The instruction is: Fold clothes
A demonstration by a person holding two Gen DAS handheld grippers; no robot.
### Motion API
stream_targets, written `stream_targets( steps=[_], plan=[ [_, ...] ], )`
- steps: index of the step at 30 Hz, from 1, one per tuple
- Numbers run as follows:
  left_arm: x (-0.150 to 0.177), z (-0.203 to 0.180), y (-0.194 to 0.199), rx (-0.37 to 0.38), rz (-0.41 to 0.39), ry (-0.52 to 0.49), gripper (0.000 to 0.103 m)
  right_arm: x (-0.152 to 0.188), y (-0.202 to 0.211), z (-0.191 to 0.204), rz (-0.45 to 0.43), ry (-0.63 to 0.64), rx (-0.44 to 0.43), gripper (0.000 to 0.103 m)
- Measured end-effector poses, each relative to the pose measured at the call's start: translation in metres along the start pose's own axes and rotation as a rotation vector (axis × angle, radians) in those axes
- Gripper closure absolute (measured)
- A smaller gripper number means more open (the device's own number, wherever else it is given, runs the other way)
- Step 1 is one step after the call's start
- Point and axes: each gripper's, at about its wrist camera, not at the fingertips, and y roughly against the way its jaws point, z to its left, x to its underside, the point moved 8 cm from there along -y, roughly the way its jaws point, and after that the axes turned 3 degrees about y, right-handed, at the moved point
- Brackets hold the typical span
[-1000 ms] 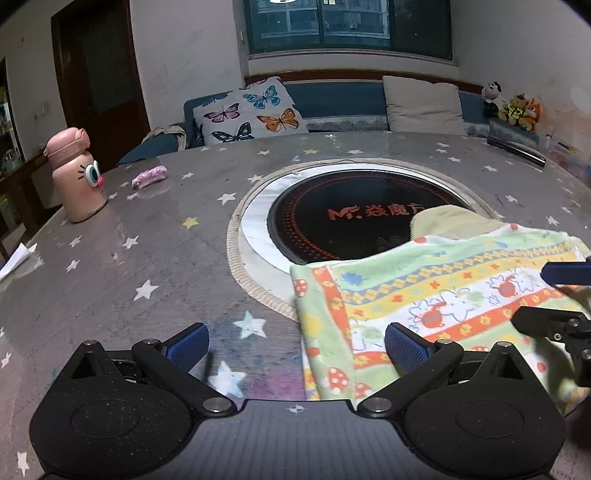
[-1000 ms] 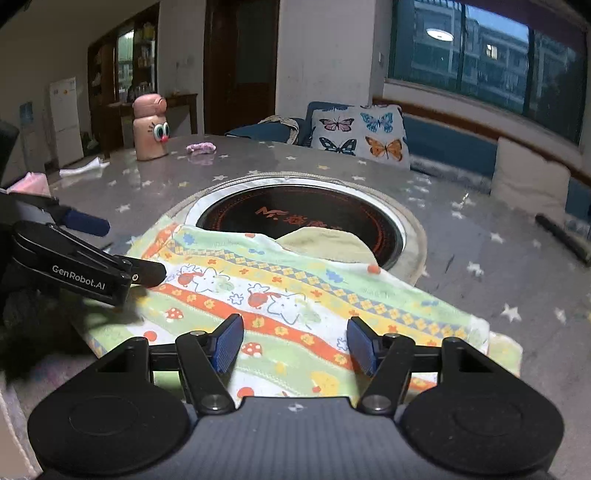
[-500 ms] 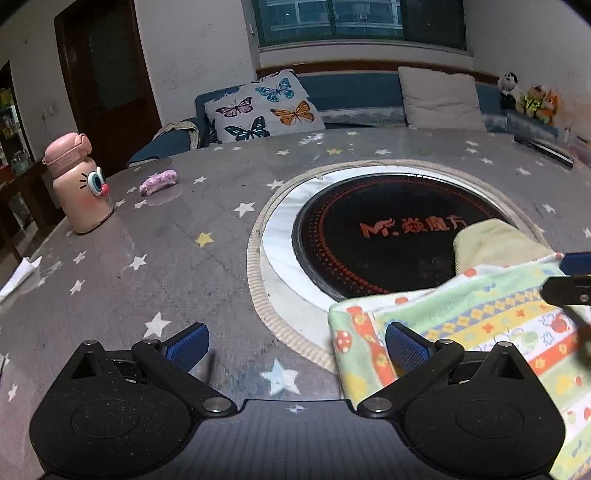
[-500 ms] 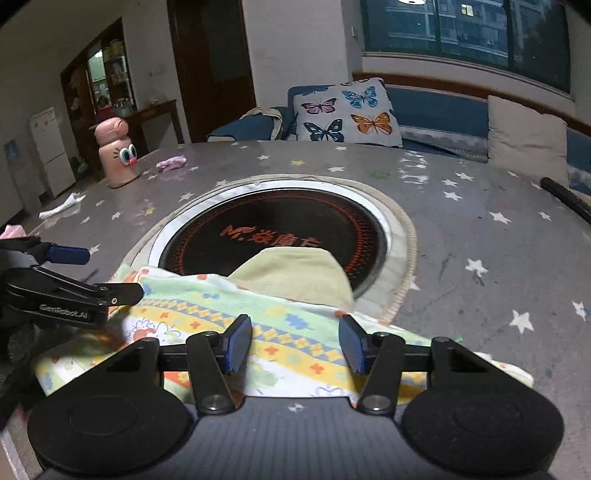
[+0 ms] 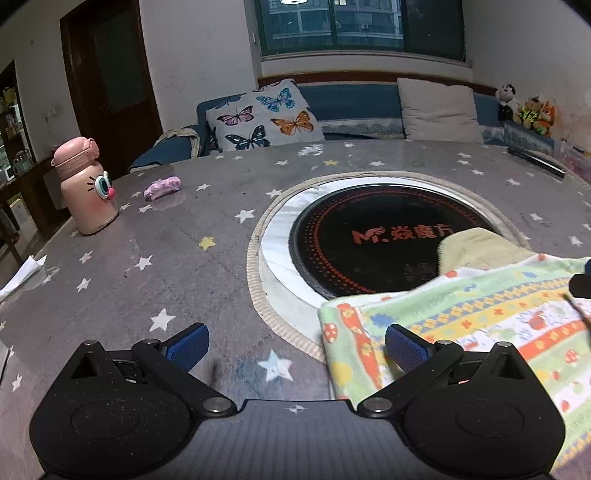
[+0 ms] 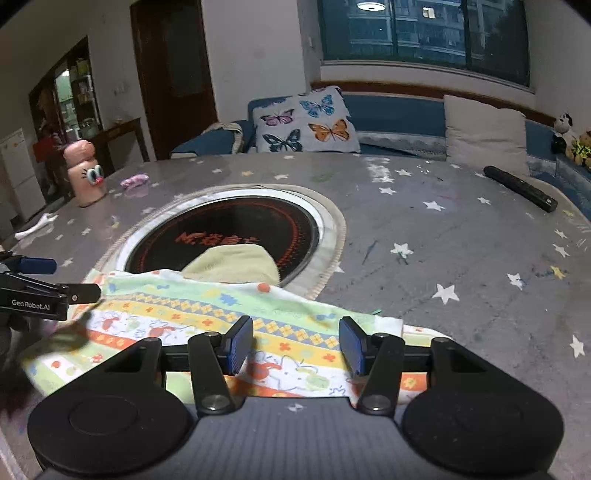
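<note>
Soft printed cloth (image 6: 207, 314), near the round black burner (image 6: 229, 232): your left gripper (image 5: 295, 347) and right gripper (image 6: 295, 343) gape, clamping nothing; the right's jaws just narrowed.

Dim indoor light, dark window (image 5: 362, 26), fisheye-bent edges, slight motion blur

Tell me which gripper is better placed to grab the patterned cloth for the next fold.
Probably the right gripper: it hangs open directly over the patterned cloth. The left gripper mostly faces bare table, with only the cloth's corner by one finger.
</note>
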Motion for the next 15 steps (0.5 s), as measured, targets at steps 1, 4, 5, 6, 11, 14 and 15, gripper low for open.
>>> stream_targets(
  steps=[1,4,5,6,11,14,15],
  plan=[
    [0.002,-0.001,0.002,0.002,0.001,0.000,0.000,0.001,0.001,0.001,-0.001,0.004,-0.005,0.051],
    [0.008,-0.002,0.005,0.007,0.007,0.003,0.000,0.009,0.000,0.001,0.017,0.019,0.010,0.051],
    [0.009,-0.002,0.007,0.007,0.008,0.004,0.000,0.011,0.001,0.001,0.018,0.018,0.014,0.051],
    [0.011,-0.002,0.008,0.008,0.008,0.006,0.000,0.012,0.003,0.002,0.016,0.017,0.016,0.051],
    [0.015,-0.005,0.019,0.020,-0.001,0.011,0.000,0.010,0.019,0.014,-0.017,0.056,0.004,0.050],
    [0.019,-0.008,0.026,0.030,-0.006,0.003,0.000,0.011,0.028,0.029,-0.030,0.099,-0.022,0.050],
    [0.021,-0.009,0.027,0.032,-0.007,-0.001,0.000,0.012,0.031,0.035,-0.031,0.111,-0.035,0.050]
  ],
)
